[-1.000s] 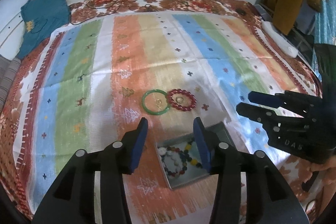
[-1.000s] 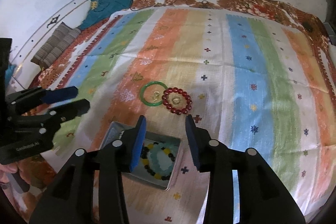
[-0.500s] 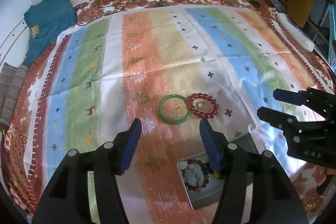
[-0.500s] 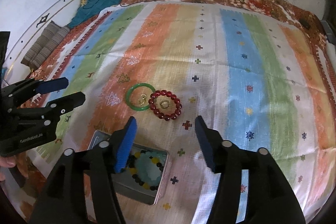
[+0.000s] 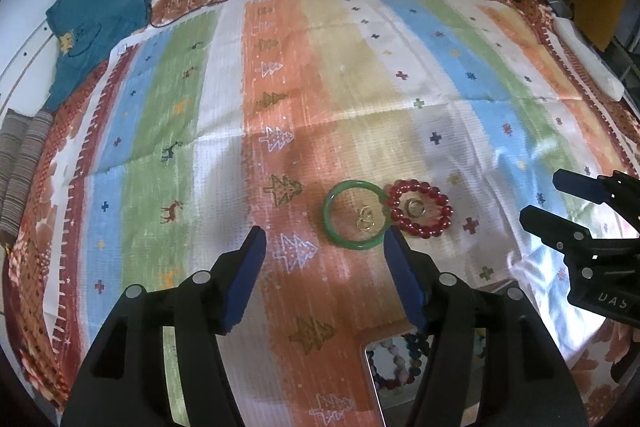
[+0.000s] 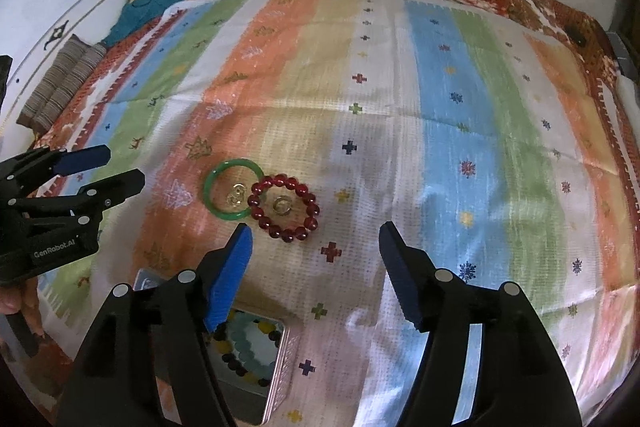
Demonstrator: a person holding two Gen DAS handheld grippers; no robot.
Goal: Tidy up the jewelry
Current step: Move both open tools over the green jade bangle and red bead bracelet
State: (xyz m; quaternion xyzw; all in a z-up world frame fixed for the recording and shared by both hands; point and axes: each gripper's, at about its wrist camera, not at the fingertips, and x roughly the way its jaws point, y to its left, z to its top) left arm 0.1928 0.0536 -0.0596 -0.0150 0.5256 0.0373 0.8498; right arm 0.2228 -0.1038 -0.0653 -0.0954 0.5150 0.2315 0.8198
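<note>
We are holding the left gripper and the right gripper spread and empty above the striped cloth; both have just been opening. Some bead bracelets are already lying in the tin. The green bangle, the red bead bracelet touching it, and the small gold rings inside them are still waiting to go in.

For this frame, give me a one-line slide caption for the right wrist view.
Open right gripper, jaws just widened and empty, above red bead bracelet touching green bangle on striped cloth; left gripper alongside.
</note>
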